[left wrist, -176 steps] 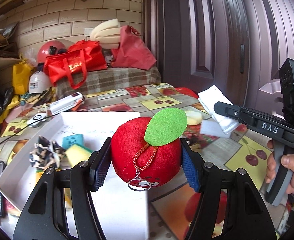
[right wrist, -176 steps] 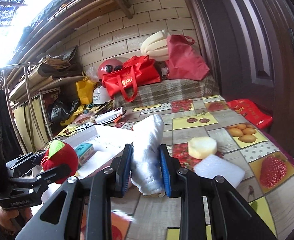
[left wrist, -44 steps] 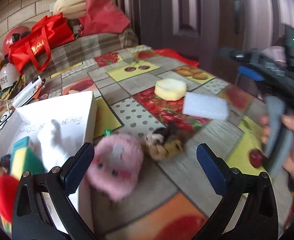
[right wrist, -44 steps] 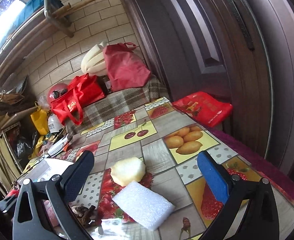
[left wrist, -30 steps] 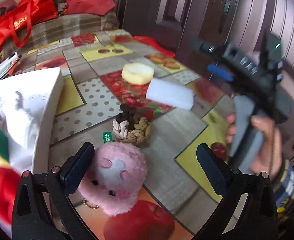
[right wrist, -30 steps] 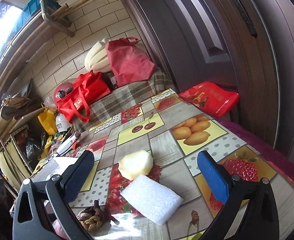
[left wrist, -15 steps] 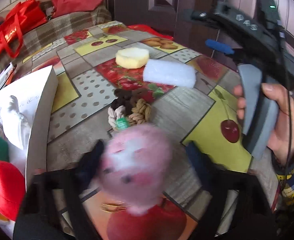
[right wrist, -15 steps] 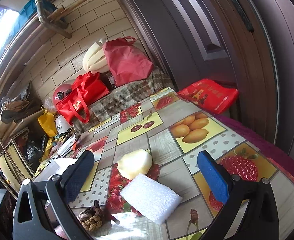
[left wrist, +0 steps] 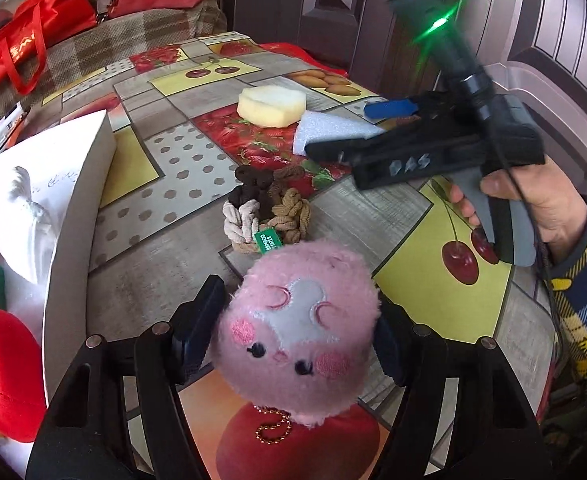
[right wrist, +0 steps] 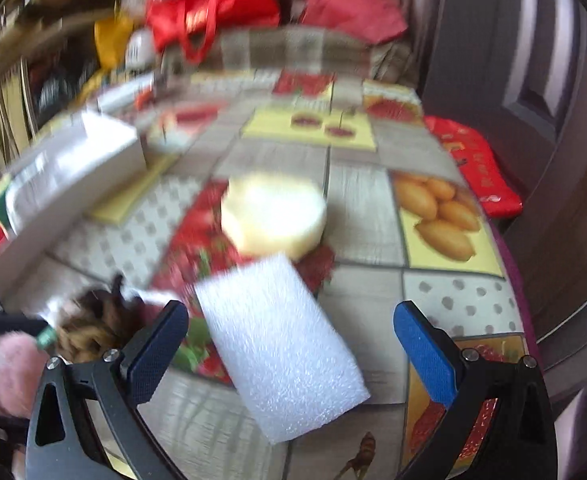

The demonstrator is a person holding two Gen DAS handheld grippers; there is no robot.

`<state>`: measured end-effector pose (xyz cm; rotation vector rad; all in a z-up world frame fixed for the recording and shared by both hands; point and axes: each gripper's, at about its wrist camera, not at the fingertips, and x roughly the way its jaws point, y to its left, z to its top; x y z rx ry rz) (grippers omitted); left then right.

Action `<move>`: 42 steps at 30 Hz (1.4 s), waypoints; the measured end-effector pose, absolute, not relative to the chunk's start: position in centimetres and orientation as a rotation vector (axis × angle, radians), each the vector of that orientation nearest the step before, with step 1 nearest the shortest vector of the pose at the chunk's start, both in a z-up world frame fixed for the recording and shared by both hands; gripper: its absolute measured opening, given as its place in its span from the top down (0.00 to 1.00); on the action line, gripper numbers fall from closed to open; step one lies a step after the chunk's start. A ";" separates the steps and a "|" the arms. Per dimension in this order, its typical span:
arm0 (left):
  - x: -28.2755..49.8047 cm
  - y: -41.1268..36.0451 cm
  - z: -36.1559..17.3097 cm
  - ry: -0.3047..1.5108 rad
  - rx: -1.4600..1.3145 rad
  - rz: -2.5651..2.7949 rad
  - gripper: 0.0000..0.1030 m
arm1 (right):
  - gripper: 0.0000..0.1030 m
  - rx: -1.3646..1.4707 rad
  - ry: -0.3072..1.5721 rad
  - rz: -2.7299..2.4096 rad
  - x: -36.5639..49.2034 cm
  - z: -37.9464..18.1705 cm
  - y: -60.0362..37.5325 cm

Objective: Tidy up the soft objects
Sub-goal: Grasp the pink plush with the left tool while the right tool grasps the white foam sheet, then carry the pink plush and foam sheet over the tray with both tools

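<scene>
Both left jaws against pink plush (left wrist: 299, 332)

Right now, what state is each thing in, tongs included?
Left tongs: shut on the pink plush.
Pink plush: gripped, face toward the camera.
Right tongs: open, around the white foam block.
White foam block: flat on the table.
Yellow sponge: on the table, untouched.
White box: open, items inside.

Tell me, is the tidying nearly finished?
About halfway. Done: the red apple toy and white cloth lie in the white box. In hand: the left hand-held gripper is shut on the pink plush; the right hand-held gripper is open above the foam block. Left: the block, the yellow sponge and the rope toy.
</scene>
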<state>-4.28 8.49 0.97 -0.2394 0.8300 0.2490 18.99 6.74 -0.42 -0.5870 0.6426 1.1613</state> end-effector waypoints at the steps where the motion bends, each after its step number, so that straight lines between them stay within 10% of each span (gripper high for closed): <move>1: -4.3 8.5 1.0 0.828 -0.240 0.244 0.42 | 0.01 -0.624 0.660 1.148 18.9 -1.0 7.0; 5: -4.4 8.4 1.2 0.813 -0.242 0.224 0.47 | 0.39 -0.598 0.654 1.164 18.7 -0.8 5.7; 19: -9.5 6.7 5.0 0.488 -0.154 0.262 0.49 | 0.39 -0.053 0.394 1.199 14.1 4.0 -2.8; 42: -16.1 12.0 5.4 0.390 -0.095 0.519 0.49 | 0.39 -0.040 0.404 1.253 9.7 3.9 0.0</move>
